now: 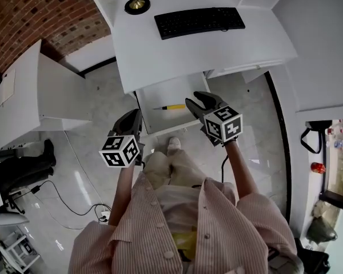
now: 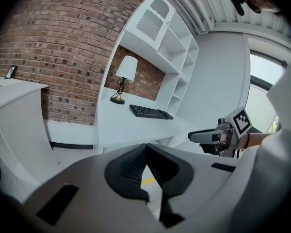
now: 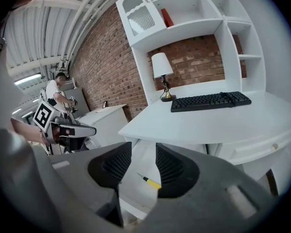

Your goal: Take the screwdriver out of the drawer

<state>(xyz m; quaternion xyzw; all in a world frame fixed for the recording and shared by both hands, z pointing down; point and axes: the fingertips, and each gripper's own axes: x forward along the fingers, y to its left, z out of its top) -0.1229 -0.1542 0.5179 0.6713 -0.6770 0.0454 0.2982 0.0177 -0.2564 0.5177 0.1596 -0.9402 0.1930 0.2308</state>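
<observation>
The screwdriver [image 1: 170, 107], with a yellow handle and a thin shaft, lies in the open white drawer [image 1: 177, 89] under the desk. My right gripper [image 1: 199, 101] hovers open just right of it, above the drawer's right part. In the right gripper view the screwdriver [image 3: 153, 182] shows low between the spread jaws of that gripper [image 3: 143, 152]. My left gripper [image 1: 135, 115] hangs shut and empty at the drawer's left front corner, outside it. In the left gripper view its pads [image 2: 131, 166] meet at the tips, with a sliver of yellow handle [image 2: 148, 181] behind them.
A black keyboard [image 1: 199, 20] and a lamp [image 1: 136, 3] stand on the white desk [image 1: 160, 56] above the drawer. A low white cabinet [image 1: 40, 90] is to the left. The person's shoe [image 1: 172, 145] rests on the floor before the drawer. Cables trail at lower left.
</observation>
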